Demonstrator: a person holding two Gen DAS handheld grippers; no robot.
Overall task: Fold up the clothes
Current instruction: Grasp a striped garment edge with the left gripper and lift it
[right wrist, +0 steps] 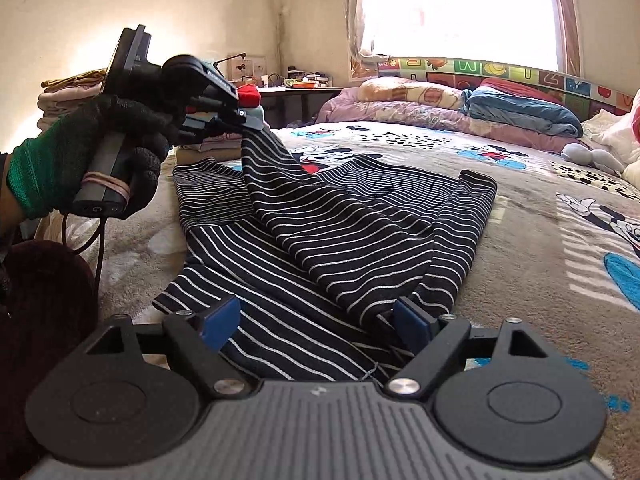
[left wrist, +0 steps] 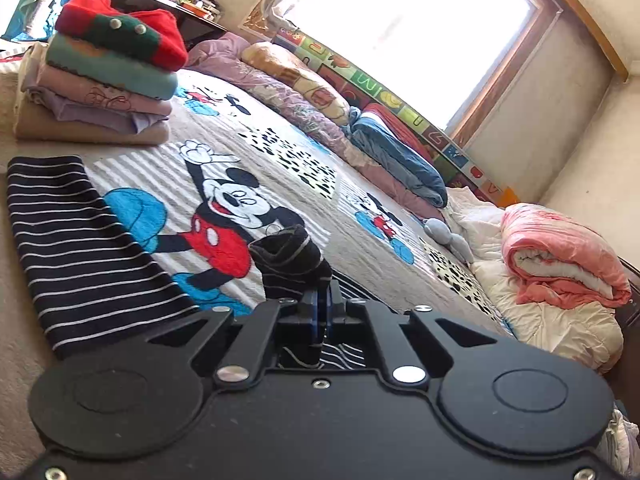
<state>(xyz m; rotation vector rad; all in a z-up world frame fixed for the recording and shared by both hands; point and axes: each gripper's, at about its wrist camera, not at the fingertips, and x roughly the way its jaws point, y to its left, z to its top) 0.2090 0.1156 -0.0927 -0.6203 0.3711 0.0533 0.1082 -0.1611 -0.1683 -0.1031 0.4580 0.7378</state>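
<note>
A cartoon-mouse bedspread (right wrist: 500, 216) covers the bed, bearing the striped garment (right wrist: 320, 232) centrally, folded clothes stack (left wrist: 104, 68) at ten o'clock, rolled quilts (right wrist: 460, 108) at one.

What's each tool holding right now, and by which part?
Left tool is shut on the striped garment, pinching a bunched edge lifted off the bed; which part cannot be told. Right tool is open over the garment's near end, holding nothing.
</note>
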